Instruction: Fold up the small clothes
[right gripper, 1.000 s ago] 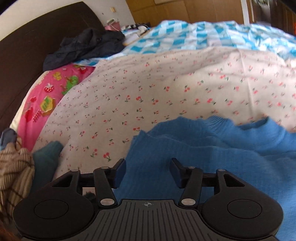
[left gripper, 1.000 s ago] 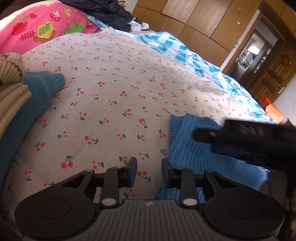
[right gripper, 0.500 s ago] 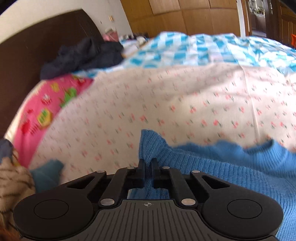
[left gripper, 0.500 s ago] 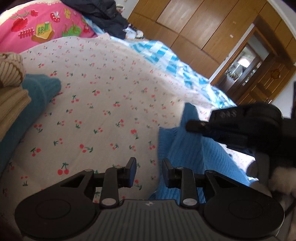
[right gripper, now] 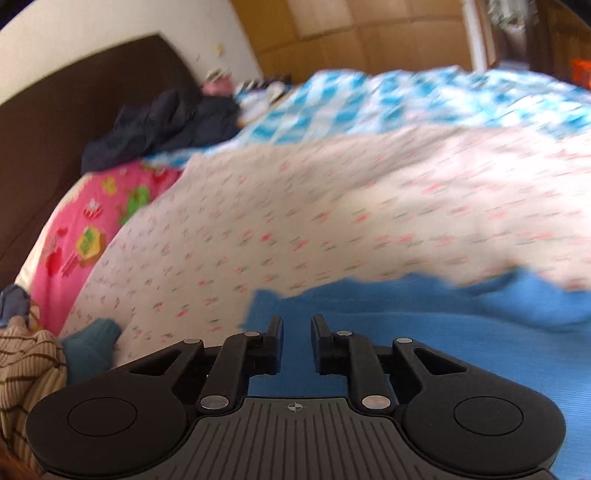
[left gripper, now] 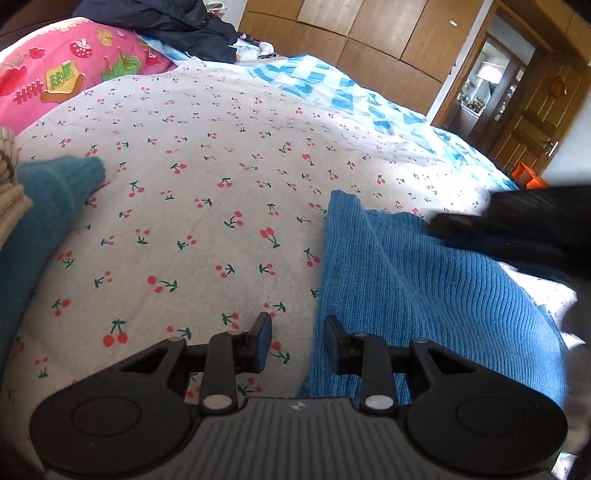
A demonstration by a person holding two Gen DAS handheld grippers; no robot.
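Bright blue ribbed knit garment [left gripper: 424, 291] lies on the cream cherry-print bedsheet [left gripper: 207, 206] at the near right part of the bed, its left edge running up from the left gripper's right finger to a raised corner. Left gripper [left gripper: 297, 345] hangs low over the sheet, jaws apart at a moderate gap, nothing pinched — the left finger is over bare sheet, the right finger sits at the garment's left edge, contact there cannot be told. Right gripper [right gripper: 297, 343] is over the blue knit [right gripper: 443, 350]; its jaws have just been opening, now standing at a narrow gap with blue fabric visible behind and below the gap but no cloth clamped between the pads. Right wrist view is motion-blurred, so fine detail of the cloth edge is unclear. From the left wrist view the right gripper [left gripper: 517, 229] shows as a dark blurred shape above the garment's far right part. Far left of the bed: a teal fuzzy knit piece [left gripper: 48, 206] beside a beige brown-striped ribbed knit [right gripper: 26, 369], stacked near the edge. Behind them a pink pillow with cartoon fruit print [left gripper: 62, 74] — further back a dark navy crumpled jacket [left gripper: 177, 26] on a blue-and-white checked quilt [left gripper: 332, 92]. Dark brown headboard [right gripper: 55, 122] at left in the right view; wooden wardrobe panels [left gripper: 369, 40] and a wooden door [left gripper: 532, 110] in the background.
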